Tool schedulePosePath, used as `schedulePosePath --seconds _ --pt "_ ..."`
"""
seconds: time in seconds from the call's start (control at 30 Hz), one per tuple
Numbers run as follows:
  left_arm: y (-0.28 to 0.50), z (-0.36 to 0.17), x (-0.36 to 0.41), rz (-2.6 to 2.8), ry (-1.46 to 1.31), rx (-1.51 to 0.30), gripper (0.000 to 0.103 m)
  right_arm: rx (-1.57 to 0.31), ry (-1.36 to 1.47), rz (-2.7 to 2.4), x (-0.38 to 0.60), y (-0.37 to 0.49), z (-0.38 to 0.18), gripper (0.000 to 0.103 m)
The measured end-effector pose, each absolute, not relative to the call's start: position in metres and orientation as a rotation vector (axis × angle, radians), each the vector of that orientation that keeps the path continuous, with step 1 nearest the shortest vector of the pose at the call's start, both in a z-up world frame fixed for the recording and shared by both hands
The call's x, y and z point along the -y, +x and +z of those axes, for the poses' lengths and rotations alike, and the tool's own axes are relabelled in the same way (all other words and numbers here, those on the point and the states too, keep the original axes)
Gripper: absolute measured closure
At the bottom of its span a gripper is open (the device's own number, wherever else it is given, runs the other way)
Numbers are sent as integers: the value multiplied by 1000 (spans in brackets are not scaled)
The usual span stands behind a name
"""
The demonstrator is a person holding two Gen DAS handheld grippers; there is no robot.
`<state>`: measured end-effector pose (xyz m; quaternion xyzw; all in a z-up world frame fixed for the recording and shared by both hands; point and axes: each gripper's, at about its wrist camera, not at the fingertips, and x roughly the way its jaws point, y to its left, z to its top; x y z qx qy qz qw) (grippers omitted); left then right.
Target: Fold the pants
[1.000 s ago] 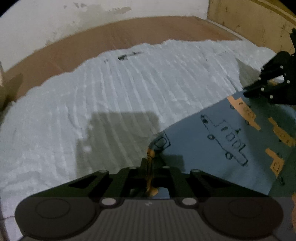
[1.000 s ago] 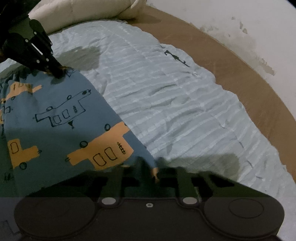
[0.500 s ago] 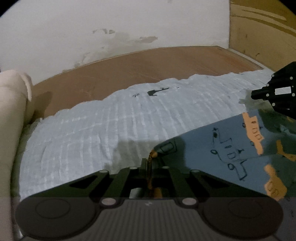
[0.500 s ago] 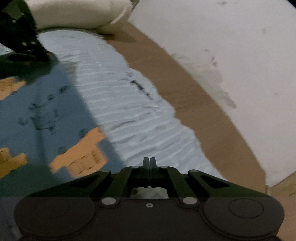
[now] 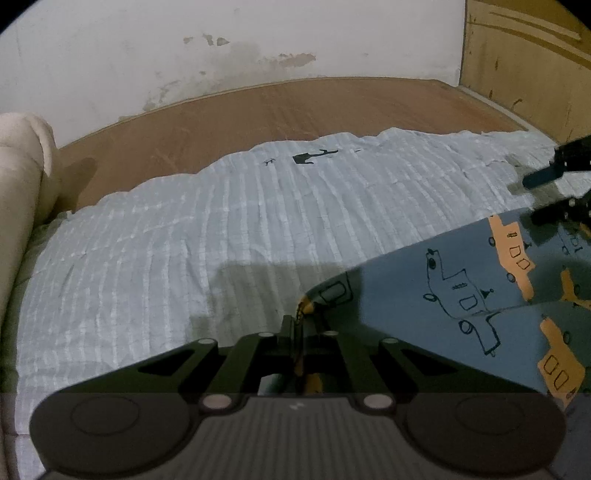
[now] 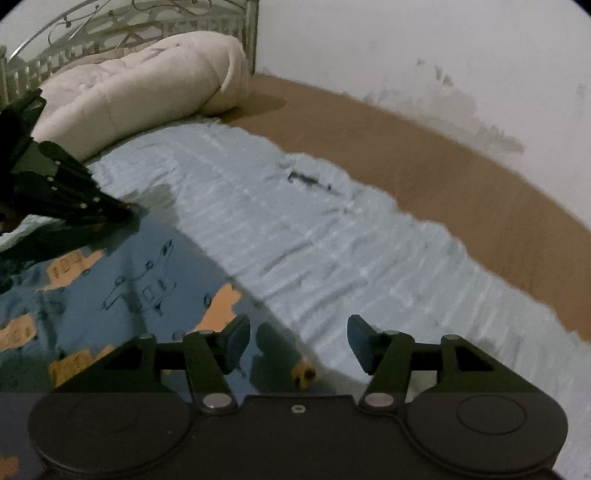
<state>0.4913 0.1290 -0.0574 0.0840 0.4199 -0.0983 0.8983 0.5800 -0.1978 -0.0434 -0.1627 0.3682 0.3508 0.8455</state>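
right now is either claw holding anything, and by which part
The left claw is shut on a corner of the pants' edge. The right claw is open and holds nothing.

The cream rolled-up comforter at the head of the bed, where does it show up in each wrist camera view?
Left wrist: the cream rolled comforter sits at the far left edge, cut off.
Right wrist: it fills the upper left, below the metal headboard.
Shared landmark: the dark mark on the pale blue ribbed quilt.

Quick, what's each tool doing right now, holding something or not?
Left tool: closed on the pants.
Right tool: open, holding nothing.
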Motion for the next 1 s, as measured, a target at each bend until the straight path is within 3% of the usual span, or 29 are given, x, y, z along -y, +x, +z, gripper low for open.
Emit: schedulePosePath --seconds 0.07,0.13,0.17,0.2,0.47,0.67,1.0 --pt "490 -57 -128 -203 180 -865 100 -814 -363 744 198 577 -50 43" --pt "488 -55 -127 -205 183 -857 100 -845 -418 735 193 572 -60 59" --pt "487 -53 -127 -206 185 -851 100 -855 -442 736 189 570 -64 90" --pt "486 -51 -127 -202 191 -843 100 -853 -458 746 186 566 -66 102" --pt "490 -43 -135 -111 158 -830 100 -628 -590 602 154 559 -38 103" --pt "487 -49 -140 -96 141 -844 100 -644 -658 603 134 561 -52 103" --pt "419 8 -136 -136 137 -692 100 -468 -572 582 164 487 -9 103"
